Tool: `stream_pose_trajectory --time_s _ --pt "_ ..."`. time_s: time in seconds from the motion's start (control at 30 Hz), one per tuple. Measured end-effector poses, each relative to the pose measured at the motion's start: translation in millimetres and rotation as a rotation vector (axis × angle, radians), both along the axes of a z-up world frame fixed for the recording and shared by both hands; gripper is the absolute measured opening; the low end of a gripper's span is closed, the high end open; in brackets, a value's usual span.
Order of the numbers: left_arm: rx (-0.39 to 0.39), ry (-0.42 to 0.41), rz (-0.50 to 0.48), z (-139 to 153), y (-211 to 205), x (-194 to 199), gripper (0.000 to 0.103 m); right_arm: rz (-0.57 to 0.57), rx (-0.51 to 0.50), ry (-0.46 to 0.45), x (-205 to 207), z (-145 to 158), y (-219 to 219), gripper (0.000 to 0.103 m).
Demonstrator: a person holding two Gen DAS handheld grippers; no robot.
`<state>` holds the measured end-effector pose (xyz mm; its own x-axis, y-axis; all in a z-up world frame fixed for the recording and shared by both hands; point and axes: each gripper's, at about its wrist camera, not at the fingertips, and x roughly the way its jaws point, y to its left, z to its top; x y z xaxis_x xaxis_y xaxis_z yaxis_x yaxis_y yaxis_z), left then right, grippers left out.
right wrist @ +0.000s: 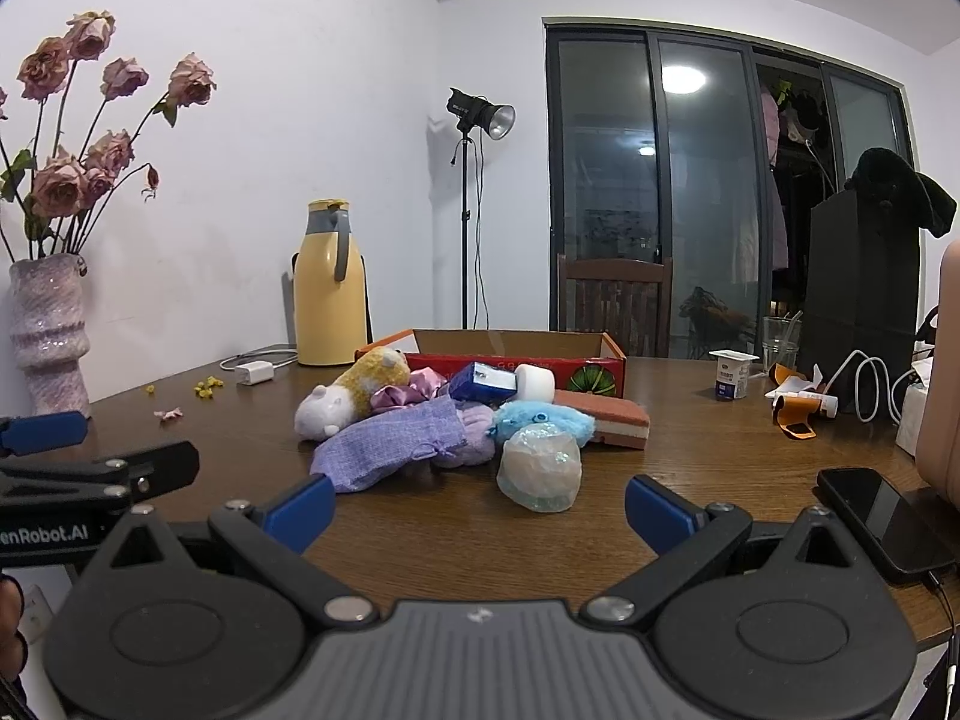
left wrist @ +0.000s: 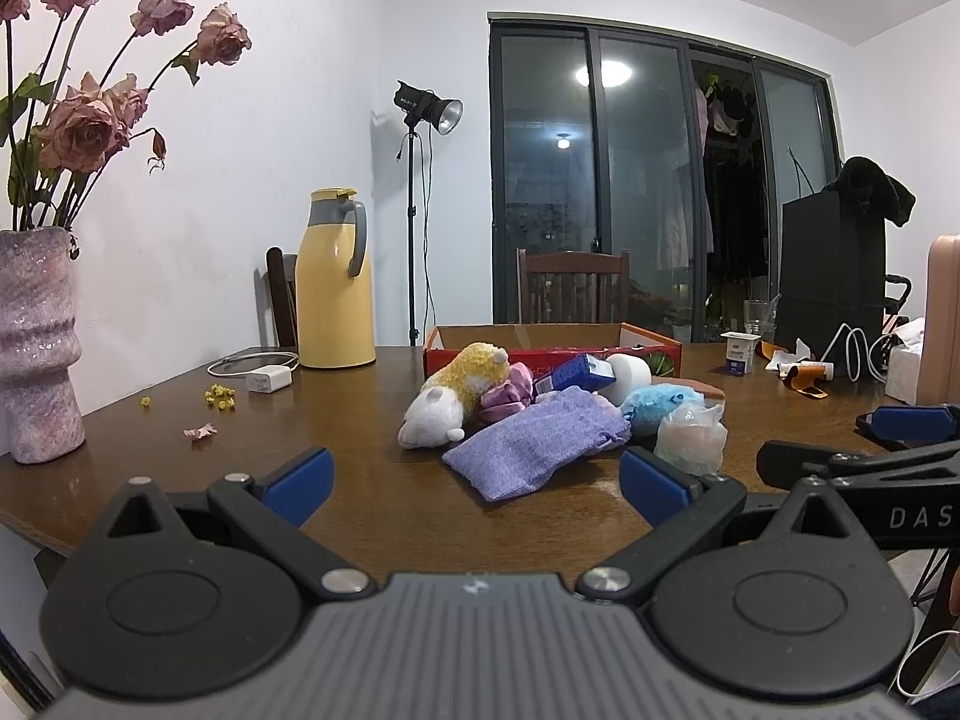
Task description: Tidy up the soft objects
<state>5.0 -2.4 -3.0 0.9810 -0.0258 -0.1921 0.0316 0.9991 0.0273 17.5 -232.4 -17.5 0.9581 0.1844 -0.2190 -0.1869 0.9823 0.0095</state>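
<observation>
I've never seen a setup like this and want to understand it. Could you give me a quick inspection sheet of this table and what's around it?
Surface: brown wooden table, with petal bits near the vase.
Job's things: pile of soft items in the middle: yellow-white plush, purple pouch, blue plush, clear wrapped bundle; open cardboard box behind the pile.
Clutter: yellow thermos, vase of dried roses, yogurt cup, drinking glass, phone.
Grippers: left gripper and right gripper both open, holding nothing, short of the pile.
Cables: white charger with its cord; white cable at right.
Surroundings: studio lamp on a stand, wooden chair, dark glass doors.
</observation>
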Motion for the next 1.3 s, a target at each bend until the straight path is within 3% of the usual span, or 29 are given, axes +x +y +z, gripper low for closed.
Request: stream_pose_trajectory --time_s 0.2,0.37,0.5,0.6,0.73,0.9,0.97,1.03,1.1,1.2,1.3 --pt "-0.005 0.052 -0.016 -5 4 24 0.103 -0.014 0.002 -0.001 9 -2 -6 0.103" --pt "-0.045 0.081 -0.039 -4 5 58 0.103 -0.032 0.013 0.024 39 -9 -19 0.103" --pt "-0.033 0.079 -0.037 2 -4 84 0.103 -0.037 0.055 0.045 70 -7 -31 0.103" --pt "-0.025 0.089 -0.036 5 -10 103 0.103 0.007 0.092 0.057 94 -2 -38 0.103" --pt "-0.020 0.121 -0.051 4 -16 129 0.103 0.085 0.110 0.143 131 1 -38 0.103" --pt "-0.089 0.195 -0.024 -5 -1 162 0.103 0.192 0.112 0.104 155 14 -17 0.097" --pt "-0.151 0.242 -0.028 -9 12 176 0.098 0.247 0.091 0.090 171 17 -3 0.091" --pt "-0.215 0.299 -0.045 -13 24 189 0.082 0.273 0.054 0.105 194 17 12 0.079" --pt "-0.254 0.347 -0.077 -19 30 198 0.072 0.292 0.033 0.146 216 15 27 0.074" --pt "-0.282 0.399 -0.119 -28 33 207 0.061 0.295 -0.043 0.214 245 8 52 0.070" --pt "-0.273 0.423 -0.149 -33 32 210 0.040 0.292 -0.079 0.272 261 -6 68 0.053"
